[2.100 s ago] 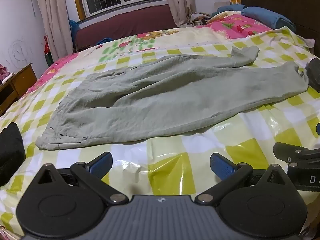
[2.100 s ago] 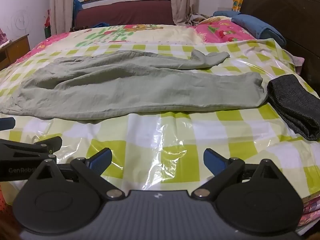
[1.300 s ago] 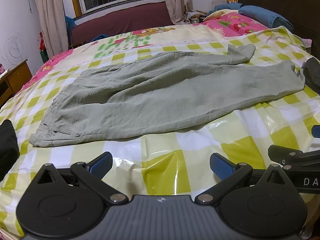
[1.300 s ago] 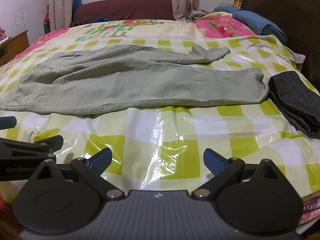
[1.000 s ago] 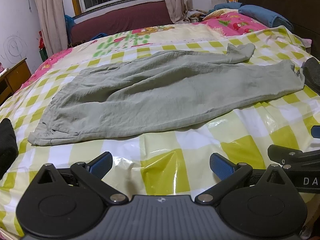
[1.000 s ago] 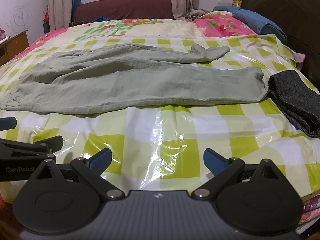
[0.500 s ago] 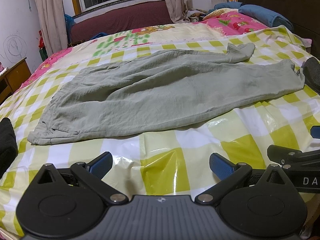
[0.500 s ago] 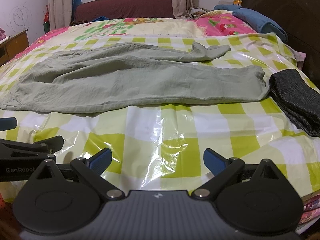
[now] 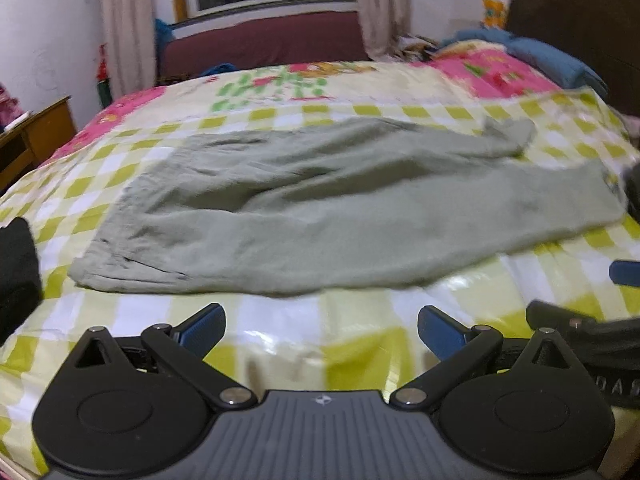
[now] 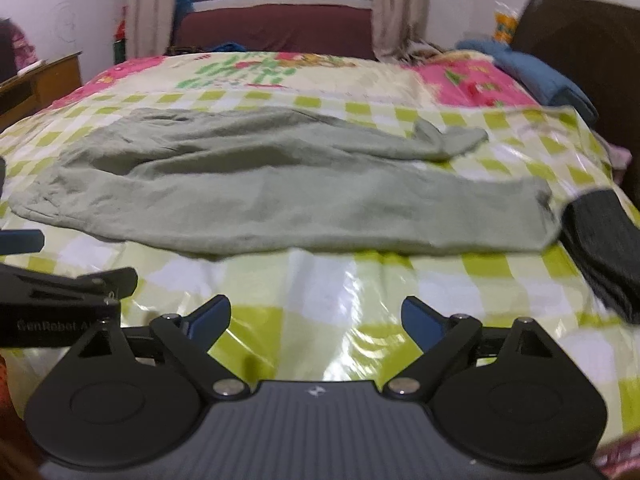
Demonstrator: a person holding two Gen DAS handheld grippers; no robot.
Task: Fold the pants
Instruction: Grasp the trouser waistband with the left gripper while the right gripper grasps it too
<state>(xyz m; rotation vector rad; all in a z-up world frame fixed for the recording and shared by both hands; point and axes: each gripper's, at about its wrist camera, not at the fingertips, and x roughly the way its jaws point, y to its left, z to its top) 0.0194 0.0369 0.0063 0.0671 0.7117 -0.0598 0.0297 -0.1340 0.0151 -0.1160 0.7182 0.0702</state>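
The pants (image 9: 340, 216) lay spread lengthwise across the middle of the frame on the checked bed cover (image 9: 280, 344), waistband at centre left and cuffs at right, the legs side by side, presumably so they could be folded along their length. The left gripper (image 9: 320, 330) sat at lower centre of its view, fingers apart and empty; the right gripper (image 10: 316, 320) likewise, parted and holding nothing (both short of the fabric's near edge). A dark folded garment (image 10: 604, 240) lay just beside the cuff.
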